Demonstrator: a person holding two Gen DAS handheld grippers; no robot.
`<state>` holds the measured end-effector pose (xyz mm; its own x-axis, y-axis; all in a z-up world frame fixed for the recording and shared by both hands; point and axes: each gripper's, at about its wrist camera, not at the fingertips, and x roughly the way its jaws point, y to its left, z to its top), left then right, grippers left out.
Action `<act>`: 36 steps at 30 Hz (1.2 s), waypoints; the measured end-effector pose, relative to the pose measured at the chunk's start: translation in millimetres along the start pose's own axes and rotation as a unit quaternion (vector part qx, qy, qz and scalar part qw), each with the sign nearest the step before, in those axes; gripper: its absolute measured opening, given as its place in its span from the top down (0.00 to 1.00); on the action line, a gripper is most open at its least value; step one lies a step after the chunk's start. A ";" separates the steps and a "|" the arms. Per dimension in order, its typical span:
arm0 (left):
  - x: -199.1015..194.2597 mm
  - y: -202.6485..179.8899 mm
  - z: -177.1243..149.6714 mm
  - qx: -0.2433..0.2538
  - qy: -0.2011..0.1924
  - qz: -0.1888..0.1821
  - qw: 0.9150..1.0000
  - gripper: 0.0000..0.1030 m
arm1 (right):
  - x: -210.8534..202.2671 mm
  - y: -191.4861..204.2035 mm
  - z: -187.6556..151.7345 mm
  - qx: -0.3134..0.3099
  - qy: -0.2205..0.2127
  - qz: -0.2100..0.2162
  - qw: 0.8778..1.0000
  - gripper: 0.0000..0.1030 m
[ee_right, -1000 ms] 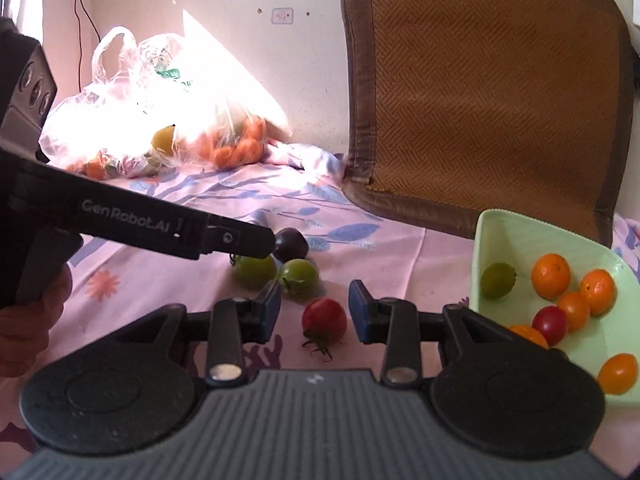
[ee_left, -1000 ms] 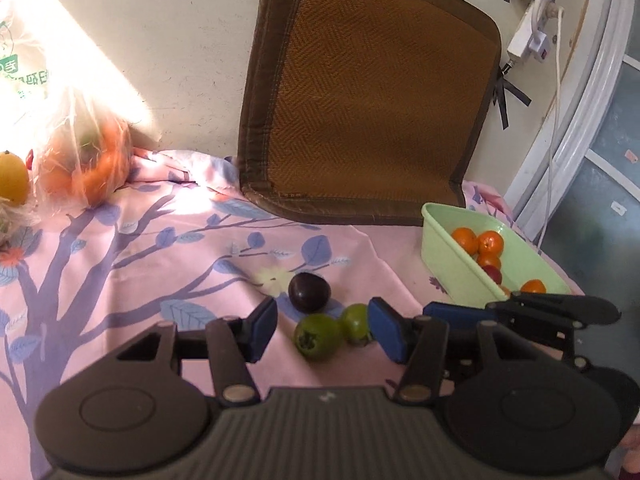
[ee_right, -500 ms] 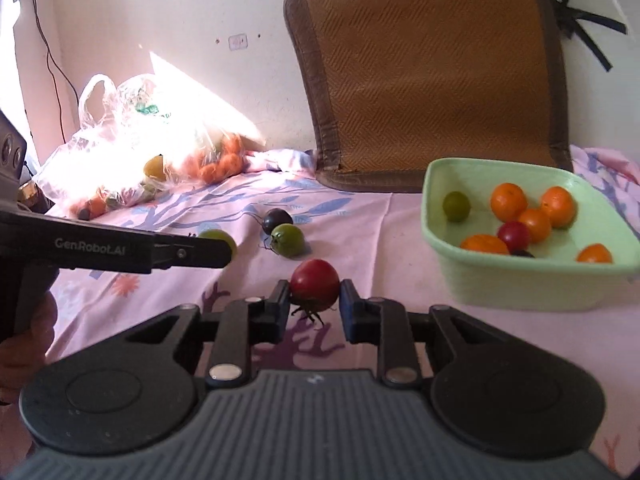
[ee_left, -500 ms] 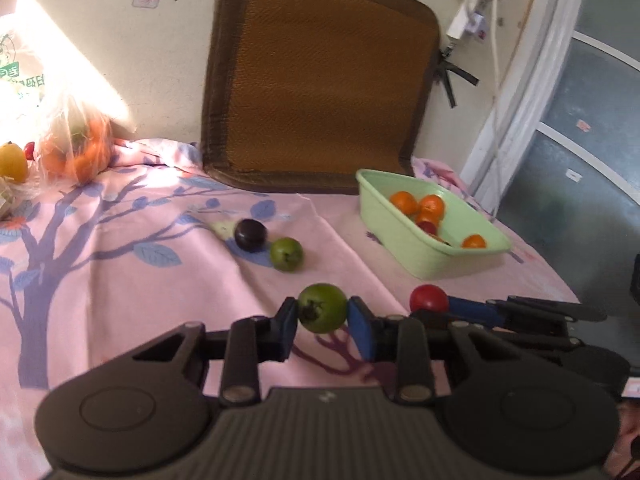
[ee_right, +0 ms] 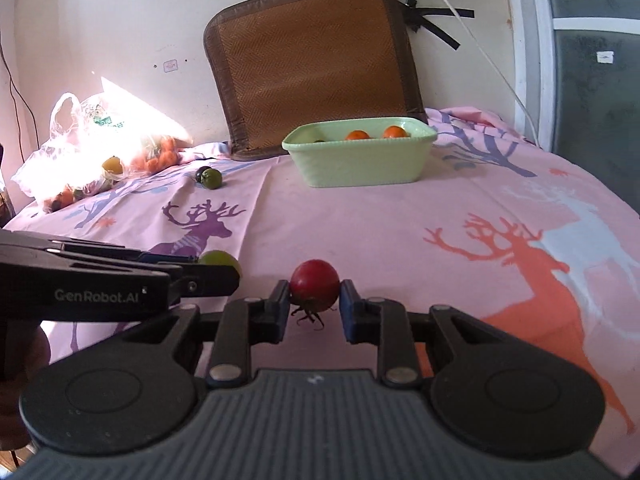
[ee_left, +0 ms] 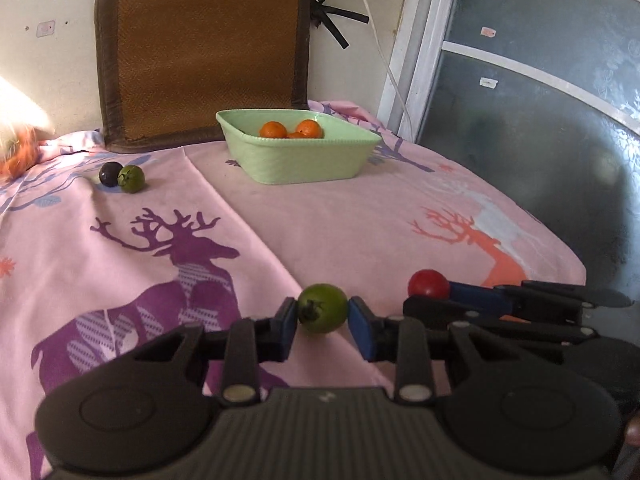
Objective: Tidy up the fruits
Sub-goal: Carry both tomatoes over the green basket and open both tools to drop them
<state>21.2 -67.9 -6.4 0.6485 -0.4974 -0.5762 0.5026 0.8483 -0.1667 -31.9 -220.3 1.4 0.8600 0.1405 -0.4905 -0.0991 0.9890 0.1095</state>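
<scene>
Scanning left to right across the pink printed cloth (ee_right: 360, 216). Far left, against the wall: clear plastic bags (ee_right: 80, 140) in strong sunlight holding orange and yellowish fruit; glare washes out detail, so the count inside cannot be read.

Next, on the cloth near the bags: a dark purple fruit (ee_left: 110, 173) touching a small green tomato (ee_left: 132, 178), the pair well apart from both grippers.

Behind them a brown woven cushion (ee_left: 204, 52) leans upright against the wall.

In front of its lower right corner: a pale green basin (ee_left: 296, 156) on the cloth. Orange fruits (ee_left: 273, 129) show above its rim; in the right wrist view a dark greenish shape sits at the basin's left inner edge, possibly another tomato, too small to be sure.

Foreground, left gripper (ee_left: 322, 314): clenched on a green tomato (ee_left: 323, 308), blue pads pressed against either side, stem end facing the left pad. Tomato is held clear above the cloth, well short of the basin.

Just to its right, right gripper (ee_right: 315, 295): grasping a red tomato (ee_right: 315, 285), pads on both flanks, green calyx hanging below. It too sits above the cloth, well short of the basin. Both grippers lie side by side, near each other but apart.

Far right: a white cable (ee_left: 380, 52) down the wall, then a frosted glass door (ee_left: 540, 100).
</scene>
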 end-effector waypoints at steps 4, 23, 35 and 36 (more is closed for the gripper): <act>0.7 -5.9 -3.4 0.003 0.000 0.022 1.000 0.70 | -0.6 0.5 -9.1 0.000 0.003 -0.007 1.000 0.70; 6.1 -23.5 -5.8 0.025 -0.006 0.075 0.997 0.64 | -6.3 0.6 -18.5 0.002 -0.022 -0.017 1.000 0.70; 6.5 -21.1 -5.2 0.030 -0.008 0.067 0.997 0.71 | -5.2 4.4 -19.6 -0.010 -0.032 -0.025 0.999 0.71; 6.3 -20.6 -4.3 0.028 -0.007 0.064 0.998 0.72 | -5.2 4.4 -19.4 -0.011 -0.033 -0.025 0.999 0.71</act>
<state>12.6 -87.7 -10.1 0.7171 -0.3886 -0.5785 0.4461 0.8937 -0.0472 -46.5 -215.7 -12.3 0.8953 0.0885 -0.4365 -0.0654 0.9956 0.0679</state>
